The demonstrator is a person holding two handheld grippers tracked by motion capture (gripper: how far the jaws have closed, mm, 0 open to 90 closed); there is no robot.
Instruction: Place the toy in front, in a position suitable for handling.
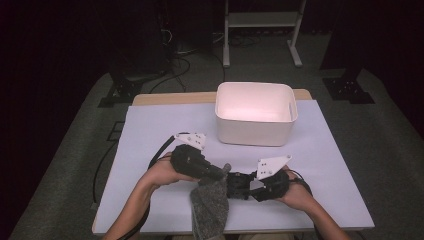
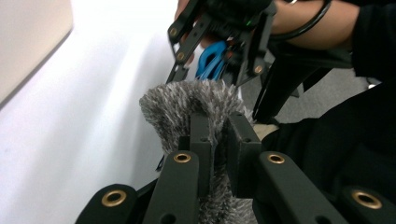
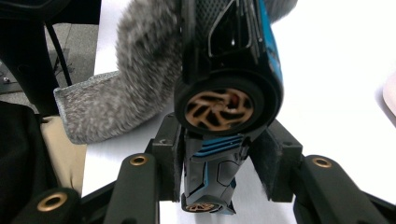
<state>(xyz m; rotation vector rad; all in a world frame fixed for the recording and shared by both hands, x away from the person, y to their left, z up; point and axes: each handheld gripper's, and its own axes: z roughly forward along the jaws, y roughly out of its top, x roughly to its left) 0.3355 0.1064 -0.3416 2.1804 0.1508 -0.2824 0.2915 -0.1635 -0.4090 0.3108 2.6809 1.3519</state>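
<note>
**Toy car under the cloth: wiping in hand**

The person held both tools low over the near edge of the tabletop (image 1: 150,125), tips nearly meeting. The left gripper (image 2: 215,140) was clenched on a fuzzy grey cloth (image 2: 196,100), its jaws pinched tight around a fold near the top edge, and the rest of the cloth hung down past the tabletop's front edge in the high view. The right gripper (image 3: 219,158) was grasping a black toy car (image 3: 229,70) with blue trim, the pads pressing on its flanks just behind a bronze-spoked wheel (image 3: 218,108); the car stood nose-away from that gripper's camera, off the tabletop surface, with the cloth lying against its far side.

Judging by this arrangement, the step in hand was wiping the car with the cloth (the two things already touched, so the approach looked finished). How much of the body had been cleaned could not be told.

The white bin (image 1: 256,114) stood empty farther back on the tabletop, well apart from both hands, and looked a likely place for the car afterwards, though that is only a guess.

The next move seemed to call for rubbing the cloth along the car's body while the right gripper kept its hold steady. The narrow grip on smooth flanks could let the car twist or slip if the cloth was pressed hard, so a light stroke would be safer.
</note>
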